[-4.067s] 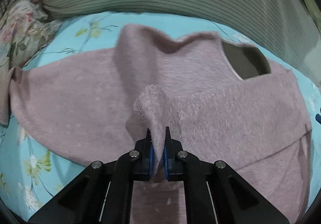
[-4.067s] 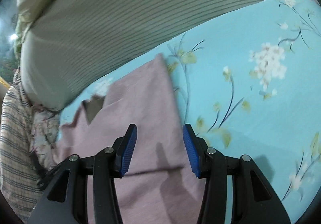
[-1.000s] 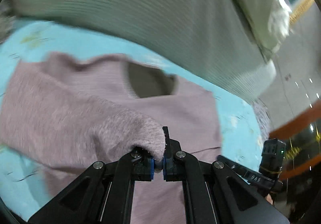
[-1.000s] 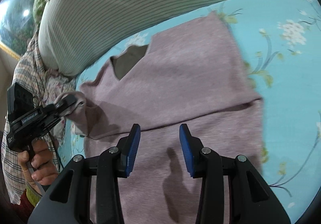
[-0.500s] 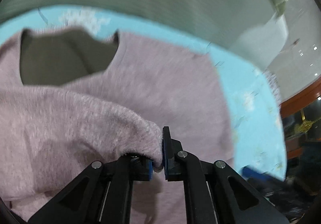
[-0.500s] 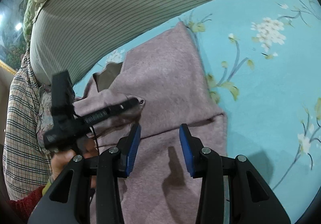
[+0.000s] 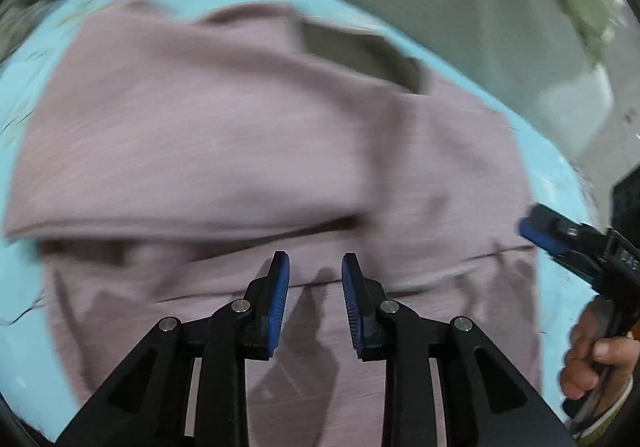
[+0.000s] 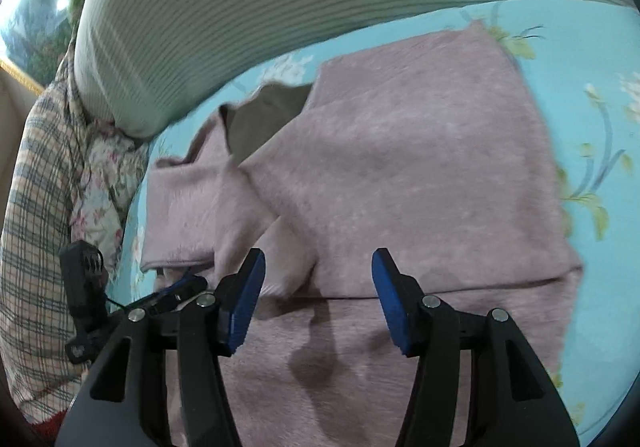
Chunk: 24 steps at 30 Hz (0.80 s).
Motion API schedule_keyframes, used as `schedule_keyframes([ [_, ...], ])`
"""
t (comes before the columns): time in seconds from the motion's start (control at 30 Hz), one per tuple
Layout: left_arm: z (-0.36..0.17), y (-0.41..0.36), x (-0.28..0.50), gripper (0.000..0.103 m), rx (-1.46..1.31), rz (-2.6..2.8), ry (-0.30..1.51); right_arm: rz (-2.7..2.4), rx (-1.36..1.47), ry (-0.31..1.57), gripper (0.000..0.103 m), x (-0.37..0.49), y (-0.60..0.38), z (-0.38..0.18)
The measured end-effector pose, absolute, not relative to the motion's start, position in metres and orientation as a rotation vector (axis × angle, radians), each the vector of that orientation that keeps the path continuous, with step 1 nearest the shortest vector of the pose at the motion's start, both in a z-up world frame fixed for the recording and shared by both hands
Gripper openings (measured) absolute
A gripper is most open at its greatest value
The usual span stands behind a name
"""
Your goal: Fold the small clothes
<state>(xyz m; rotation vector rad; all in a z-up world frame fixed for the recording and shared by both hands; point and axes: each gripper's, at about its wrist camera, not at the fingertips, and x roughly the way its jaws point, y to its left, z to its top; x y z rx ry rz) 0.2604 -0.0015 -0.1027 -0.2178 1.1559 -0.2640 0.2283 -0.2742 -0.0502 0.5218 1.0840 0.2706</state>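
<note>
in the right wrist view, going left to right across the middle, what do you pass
plaid cloth → floral fabric → folded-over sleeve → mauve sweater body → turquoise floral bedsheet

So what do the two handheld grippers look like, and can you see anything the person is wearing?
Both the left gripper and the right gripper have matte black angular fingers with silver pivot pins and ribbed blue pads. A red sleeve cuff shows at the right view's lower left.
</note>
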Motion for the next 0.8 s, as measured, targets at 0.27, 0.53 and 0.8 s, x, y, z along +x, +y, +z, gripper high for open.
schedule_keyframes([
  [0.27, -0.103, 0.045, 0.254, 0.025, -0.266, -0.183, 1.124, 0.303, 0.297, 1.038, 0.067, 0.220, -0.233, -0.041],
  [0.53, -0.105, 0.064, 0.263, 0.008, -0.251, -0.031, 1.100, 0.402, 0.014, 0.949, 0.081, 0.211, -0.209, -0.030],
  [0.8, -0.107, 0.090, 0.254, 0.006, -0.306, -0.025, 1.108, 0.294, -0.109, 1.006, 0.032, 0.254, -0.199, -0.061],
])
